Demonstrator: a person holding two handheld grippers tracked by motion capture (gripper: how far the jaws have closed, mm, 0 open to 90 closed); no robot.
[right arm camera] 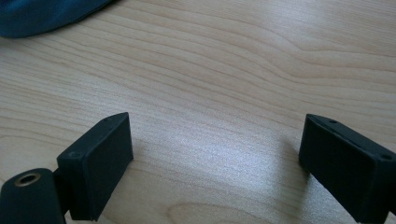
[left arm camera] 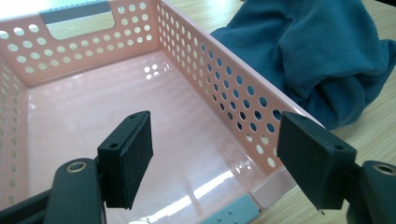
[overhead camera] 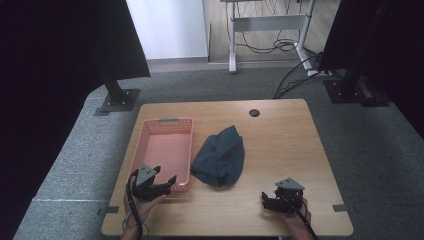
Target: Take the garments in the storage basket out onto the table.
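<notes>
Item: dark blue cloth (overhead camera: 220, 157), crumpled in a heap at mid-table, just beside the empty pink basket (overhead camera: 166, 123); judged soft, light and limp, best pinched at a raised fold. Left gripper (overhead camera: 163, 184) sat wide and empty over the basket's near end. Right gripper (overhead camera: 270, 200) sat wide and empty above bare table (overhead camera: 280, 130).

On the table (overhead camera: 280, 135) the basket (overhead camera: 165, 122) lies at the left, and the cloth (overhead camera: 220, 157) lies just beside it on its right. The left gripper (overhead camera: 167, 181) is at the basket's near end; the right gripper (overhead camera: 267, 200) is near the front edge, right of the cloth.
</notes>
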